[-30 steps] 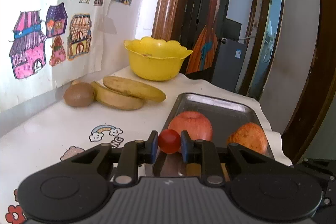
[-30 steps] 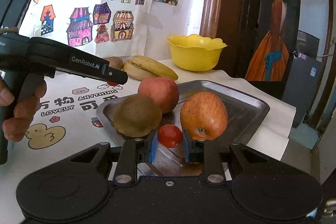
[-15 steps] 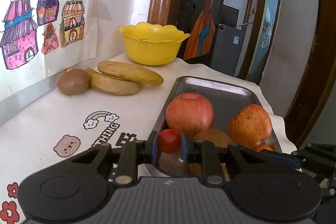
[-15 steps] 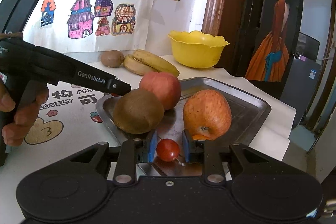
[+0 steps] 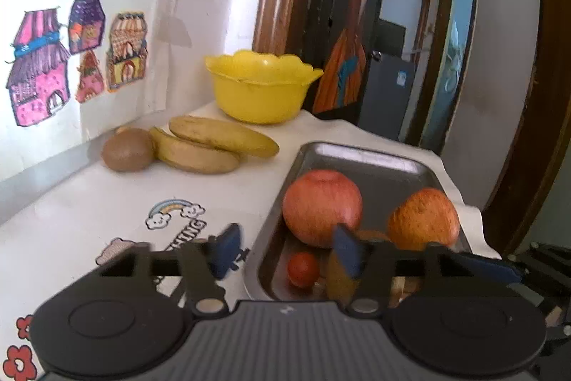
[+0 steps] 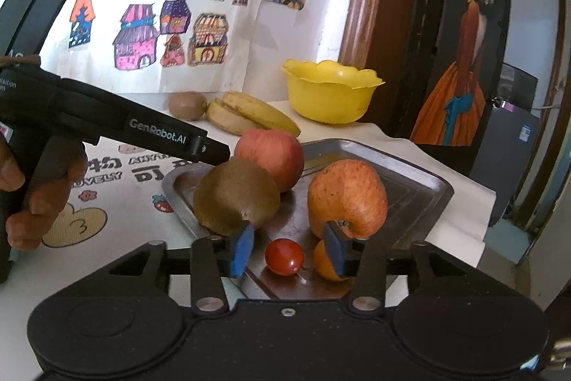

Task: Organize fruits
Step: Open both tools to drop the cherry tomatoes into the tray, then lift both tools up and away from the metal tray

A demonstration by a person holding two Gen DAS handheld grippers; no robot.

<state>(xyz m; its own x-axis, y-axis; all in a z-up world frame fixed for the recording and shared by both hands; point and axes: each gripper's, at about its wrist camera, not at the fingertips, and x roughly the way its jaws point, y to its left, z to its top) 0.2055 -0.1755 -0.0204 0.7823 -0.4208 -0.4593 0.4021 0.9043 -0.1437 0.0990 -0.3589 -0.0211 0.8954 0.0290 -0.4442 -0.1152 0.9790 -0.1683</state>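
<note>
In the left wrist view my left gripper [image 5: 285, 252] stands open over the near left corner of the metal tray [image 5: 374, 159]. A cherry tomato [image 5: 303, 268] lies loose in the tray just below its fingers. A red apple [image 5: 321, 206] and an orange-red apple [image 5: 423, 220] sit further in. In the right wrist view my right gripper [image 6: 288, 249] is open too, with a second cherry tomato [image 6: 284, 256] resting on the tray [image 6: 428, 174] between its pads. A small orange fruit [image 6: 323, 265], a kiwi [image 6: 235, 199] and both apples [image 6: 348, 199] lie close by.
Two bananas [image 5: 214, 145] and another kiwi [image 5: 126, 149] lie on the white tablecloth by the wall. A yellow bowl [image 5: 260, 84] stands behind them. A person's hand [image 6: 43, 188] holds the left gripper's body [image 6: 142, 131]. The table edge drops off right of the tray.
Both grippers have opened. Each has let go of its cherry tomato, and both tomatoes now lie in the tray.
</note>
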